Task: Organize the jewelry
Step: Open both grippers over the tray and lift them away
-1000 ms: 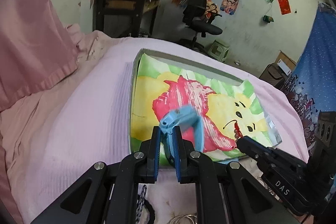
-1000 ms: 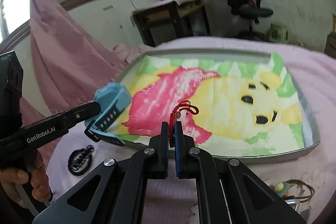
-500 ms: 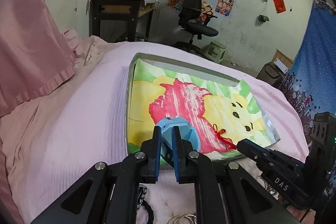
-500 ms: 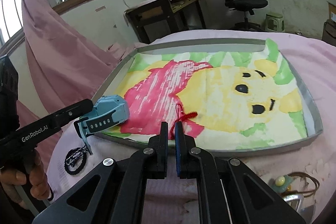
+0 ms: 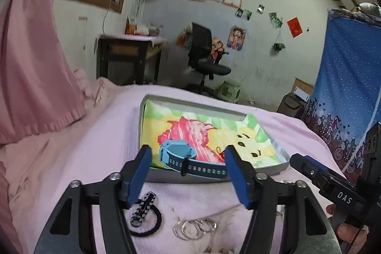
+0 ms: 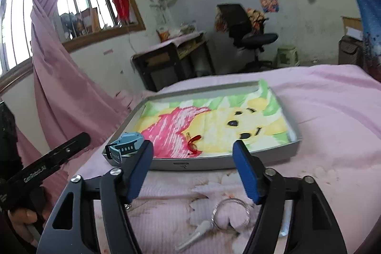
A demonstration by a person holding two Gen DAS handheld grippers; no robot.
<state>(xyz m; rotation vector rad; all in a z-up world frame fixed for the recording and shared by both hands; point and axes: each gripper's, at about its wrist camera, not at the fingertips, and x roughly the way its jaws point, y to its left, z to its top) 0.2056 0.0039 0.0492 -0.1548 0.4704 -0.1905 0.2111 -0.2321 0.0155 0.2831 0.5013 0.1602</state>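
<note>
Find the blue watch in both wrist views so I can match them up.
Left wrist: the watch lies low centre, between the open fingers, on the tray's near edge, strap trailing right.
Right wrist: the watch sits lower left, on the tray's near-left corner, just past the left finger.
Shared landmark: the tray with the yellow bear picture; the red cord lies right of the watch in both.

Window (image 6: pixel 71 4) daylight, fisheye-bent edges, perhaps slight motion blur
</note>
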